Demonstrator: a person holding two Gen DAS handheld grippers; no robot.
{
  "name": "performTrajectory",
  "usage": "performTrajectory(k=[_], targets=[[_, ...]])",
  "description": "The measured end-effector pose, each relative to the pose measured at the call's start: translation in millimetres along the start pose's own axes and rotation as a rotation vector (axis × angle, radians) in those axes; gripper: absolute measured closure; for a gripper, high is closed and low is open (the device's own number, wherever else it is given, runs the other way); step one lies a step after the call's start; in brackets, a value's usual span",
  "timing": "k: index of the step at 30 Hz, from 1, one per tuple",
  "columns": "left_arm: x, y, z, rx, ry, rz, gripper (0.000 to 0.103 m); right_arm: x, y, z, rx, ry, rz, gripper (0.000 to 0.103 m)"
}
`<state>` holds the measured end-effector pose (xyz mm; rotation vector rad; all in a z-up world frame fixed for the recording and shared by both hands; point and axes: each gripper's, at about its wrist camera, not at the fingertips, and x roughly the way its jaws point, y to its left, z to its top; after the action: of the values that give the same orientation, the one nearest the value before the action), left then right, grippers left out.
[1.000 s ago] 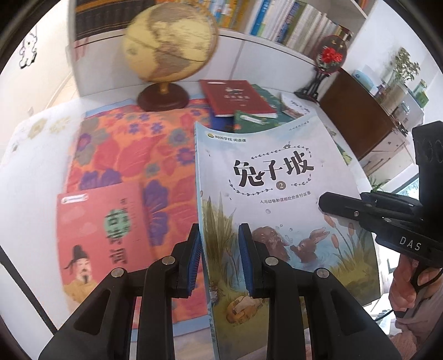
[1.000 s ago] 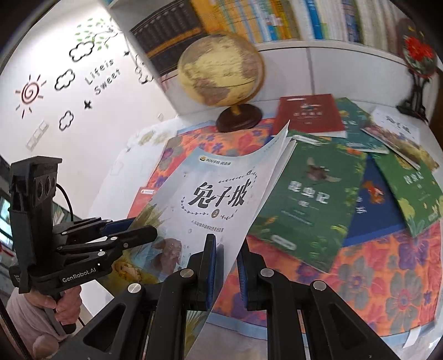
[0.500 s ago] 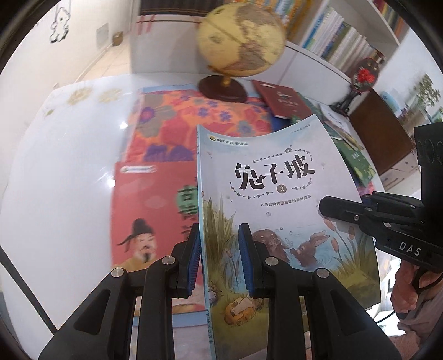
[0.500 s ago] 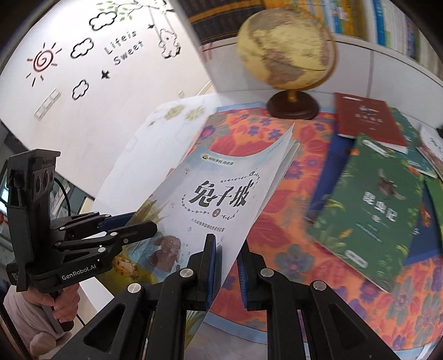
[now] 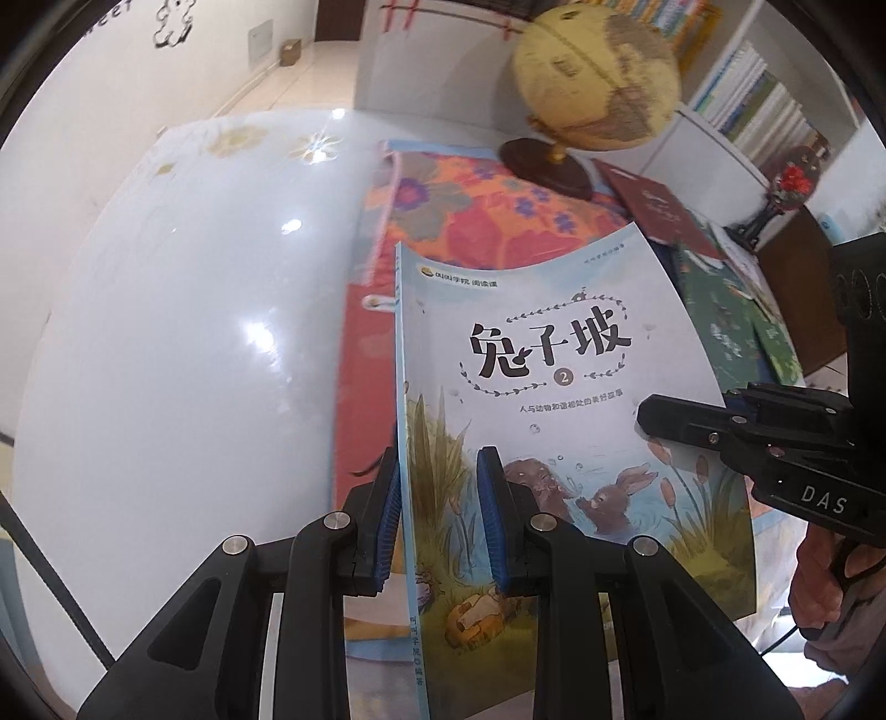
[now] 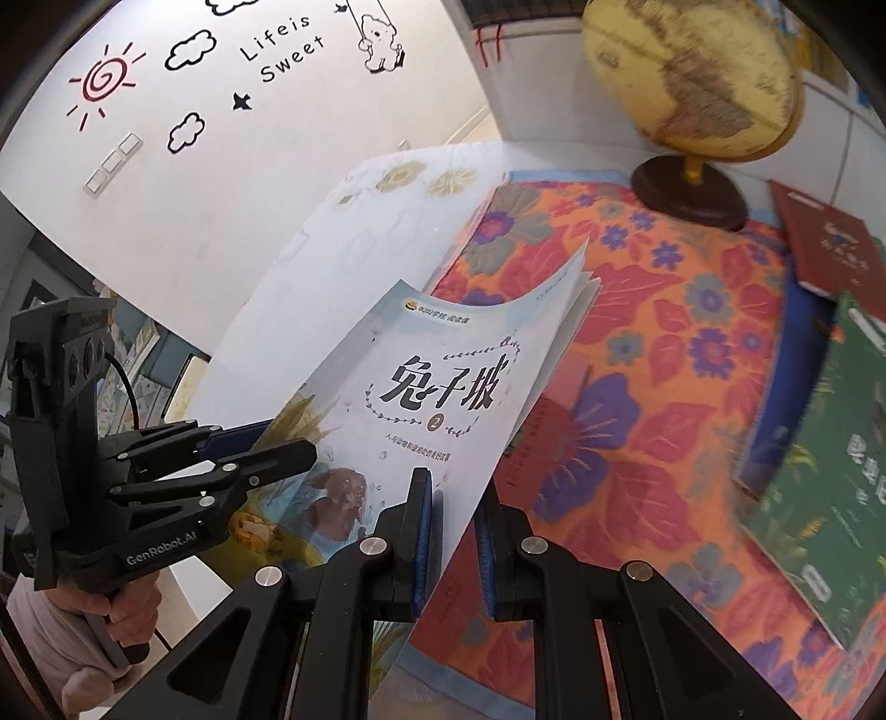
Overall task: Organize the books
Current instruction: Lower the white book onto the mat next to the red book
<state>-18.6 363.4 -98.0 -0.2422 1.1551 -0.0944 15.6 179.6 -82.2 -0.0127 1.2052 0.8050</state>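
pale-blue book (image 5: 554, 399) with black chinese title, a "2" in a dark circle and two brown rabbits on the cover — held up off the worktop (image 5: 183, 310), carried by both tongs at once. left tongs (image 5: 440, 520) clamp its spine edge near the bottom, blue pads on either side of the cover. right tongs (image 6: 455, 540) pinch the opposite, open edge low down; the pages fan slightly at the top corner in the right wrist view. cover bows a little between the two grips.

each gripper shows in the other's view: the right one comes in from the right edge of the left wrist view, a hand (image 5: 825, 576) on its handle; the left one sits low left in the right wrist view, a hand (image 6: 119, 615) below it.

under the book: a red book (image 5: 365, 387) lies flat on the worktop, mostly hidden by the lifted cover. beyond it a floral cloth (image 6: 664, 354), orange with blue and red flowers. on the cloth, well apart from the held book — a globe (image 6: 692, 77) on a dark round base at the far edge, a dark red book (image 6: 825, 243) beside the base, a green book (image 6: 830, 471) nearer the right edge. white glossy worktop bare on the left side. wall with sun, cloud and "life is sweet" decals (image 6: 282, 47) behind.
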Motion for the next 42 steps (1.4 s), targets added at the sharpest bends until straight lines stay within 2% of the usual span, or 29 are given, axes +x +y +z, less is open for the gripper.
performTrajectory(k=[8, 16, 24, 31, 34, 37, 39, 42], targets=[[18, 22, -2, -0.051, 0.034, 0.013, 0.08, 35, 3, 8, -0.017, 0.054, 0.01, 0.089], [40, 27, -6, -0.048, 0.112, 0.028, 0.08, 57, -12, 4, 0.052, 0.098, 0.014, 0.087], [50, 30, -4, -0.055, 0.158, 0.087, 0.078, 73, -20, 0, 0.079, 0.161, -0.005, 0.082], [52, 30, -3, -0.05, 0.17, 0.106, 0.076, 68, -22, -4, 0.113, 0.179, -0.012, 0.08], [52, 30, -3, -0.047, 0.175, 0.11, 0.076, 56, -31, -6, 0.151, 0.156, -0.067, 0.08], [53, 29, -1, -0.052, 0.186, 0.117, 0.076, 46, -44, -6, 0.202, 0.129, -0.044, 0.08], [55, 25, 0, -0.044, 0.191, 0.126, 0.075, 50, -50, -7, 0.213, 0.161, -0.067, 0.08], [57, 20, 0, -0.034, 0.191, 0.139, 0.073, 56, -51, -13, 0.232, 0.202, -0.022, 0.08]])
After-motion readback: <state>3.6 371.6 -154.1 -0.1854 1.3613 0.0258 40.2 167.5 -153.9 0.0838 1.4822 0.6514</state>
